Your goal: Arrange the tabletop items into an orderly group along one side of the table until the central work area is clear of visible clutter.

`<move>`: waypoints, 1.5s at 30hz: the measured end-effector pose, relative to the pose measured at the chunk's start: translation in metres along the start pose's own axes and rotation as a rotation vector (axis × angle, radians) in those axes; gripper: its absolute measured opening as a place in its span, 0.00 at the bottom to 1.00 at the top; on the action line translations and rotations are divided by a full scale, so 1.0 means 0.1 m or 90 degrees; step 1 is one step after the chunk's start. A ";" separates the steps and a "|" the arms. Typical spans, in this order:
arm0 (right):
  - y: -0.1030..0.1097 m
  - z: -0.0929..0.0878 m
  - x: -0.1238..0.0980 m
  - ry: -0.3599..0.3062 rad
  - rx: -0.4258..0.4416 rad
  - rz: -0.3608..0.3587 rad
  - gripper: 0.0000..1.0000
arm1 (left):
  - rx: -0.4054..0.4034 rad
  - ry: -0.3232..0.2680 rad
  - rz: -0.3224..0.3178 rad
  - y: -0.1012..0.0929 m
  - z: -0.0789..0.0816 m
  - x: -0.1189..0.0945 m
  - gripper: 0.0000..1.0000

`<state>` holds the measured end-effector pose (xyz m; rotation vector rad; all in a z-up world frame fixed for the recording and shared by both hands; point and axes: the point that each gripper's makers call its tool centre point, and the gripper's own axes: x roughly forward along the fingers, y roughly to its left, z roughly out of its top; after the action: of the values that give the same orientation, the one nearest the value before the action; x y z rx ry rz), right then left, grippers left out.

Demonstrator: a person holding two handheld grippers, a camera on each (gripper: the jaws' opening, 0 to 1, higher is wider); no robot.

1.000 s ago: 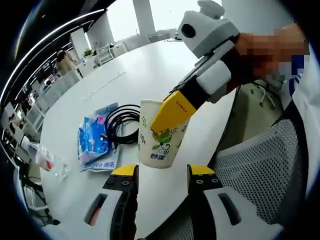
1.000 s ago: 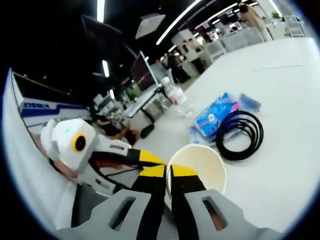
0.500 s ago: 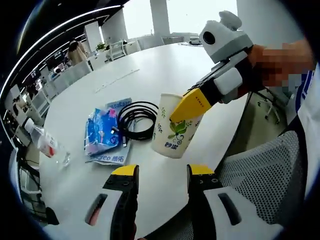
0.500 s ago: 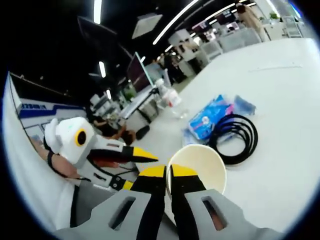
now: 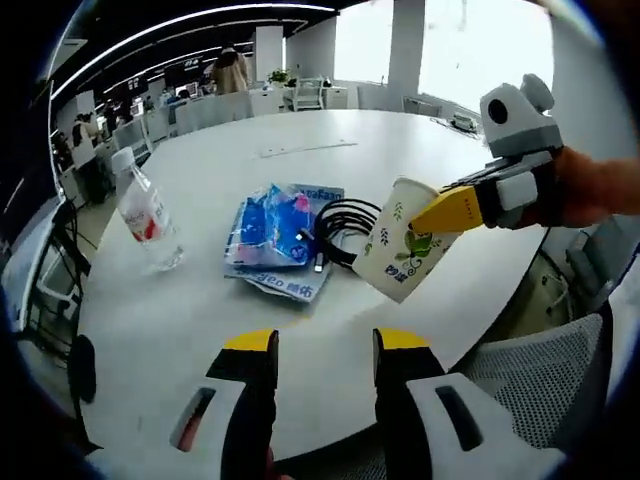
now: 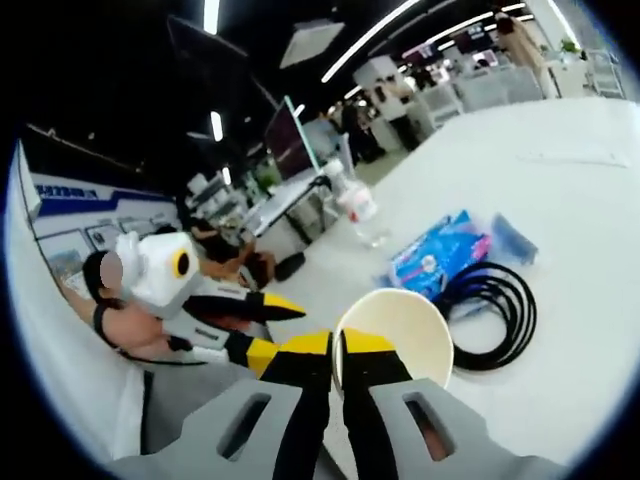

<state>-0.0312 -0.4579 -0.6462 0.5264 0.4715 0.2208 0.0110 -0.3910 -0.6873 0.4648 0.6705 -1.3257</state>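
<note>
My right hand-held gripper [image 6: 335, 352] has the paper cup [image 5: 402, 254] pinched by its rim, tilted, above the surface's [image 5: 200, 330] near edge.
My left hand-held gripper [image 5: 325, 352] hangs wide, gripping nothing. Just beyond the cup: black cable coil [image 5: 345, 222], blue packets [image 5: 277, 232]; a water bottle [image 5: 146, 213] stands apart towards the left edge.

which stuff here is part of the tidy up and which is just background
Part of the job:
- white paper cup with green leaf print, pinched at its rim by the right gripper
- coiled black cable
- blue plastic packets
- clear plastic water bottle with red label
- left gripper, open

Just lying about:
- grey mesh chair
- office desks behind
</note>
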 end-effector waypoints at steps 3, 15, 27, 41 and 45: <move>0.02 0.05 0.10 0.015 -0.017 0.010 0.00 | -0.014 -0.003 0.007 0.05 -0.03 -0.04 0.36; 0.18 0.16 0.50 0.086 -0.114 0.047 0.00 | -0.060 -0.012 0.028 0.19 -0.09 -0.11 0.36; 0.34 0.10 0.81 0.166 -0.219 0.084 0.00 | -0.108 -0.025 0.050 0.31 -0.13 -0.16 0.35; 0.32 0.31 1.21 0.206 -0.310 0.101 0.00 | -0.137 -0.051 0.074 0.47 -0.05 -0.22 0.36; 0.20 0.36 1.34 0.229 -0.348 0.088 0.00 | -0.138 -0.049 0.069 0.44 -0.07 -0.22 0.36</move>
<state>0.1008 -0.4136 -0.6584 -0.0222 0.6949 0.5635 0.0509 -0.3615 -0.6801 0.2702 0.7068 -1.1490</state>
